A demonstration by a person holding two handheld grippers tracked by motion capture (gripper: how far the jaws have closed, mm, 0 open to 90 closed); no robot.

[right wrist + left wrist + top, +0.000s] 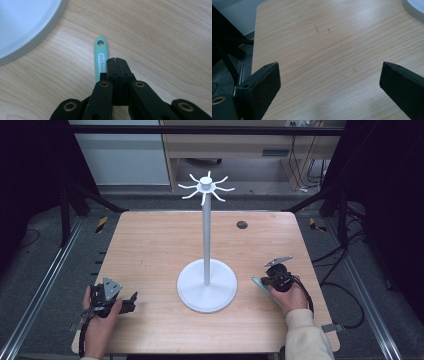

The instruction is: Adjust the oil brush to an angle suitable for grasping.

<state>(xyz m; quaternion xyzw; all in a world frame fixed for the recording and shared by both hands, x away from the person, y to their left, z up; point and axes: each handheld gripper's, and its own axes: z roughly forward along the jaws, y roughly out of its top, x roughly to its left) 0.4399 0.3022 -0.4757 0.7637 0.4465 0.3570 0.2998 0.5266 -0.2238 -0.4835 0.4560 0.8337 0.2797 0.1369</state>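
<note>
The work in hand looked to be at its very start. A tall white metal stand with a round base and a ring of hooks at its top stood upright in the middle of the pale wooden counter, and every one of its hooks was bare.

The right hand-held gripper sat low over the counter just to the right of the stand's base. In the right gripper view its two black jaws were pressed flat together, and a slim mint-green plastic handle with a hanging hole at its tip and a white label strip ran out from beneath their left side. The handle lay flat on the wood, its holed end pointing towards the white base but clear of it. Whether the clenched jaws actually pinched the handle or only lay on top of it could not be told; the rest of the utensil was hidden under the gripper.

The left hand-held gripper rested near the front left corner of the counter, well apart from the stand, with its jaws spread wide and nothing between them.

By my judgement, nothing was yet finished: the green utensil remained down on the counter, and lifting it, carrying it up to the hook ring and threading its hole over a hook were all left to do.
</note>
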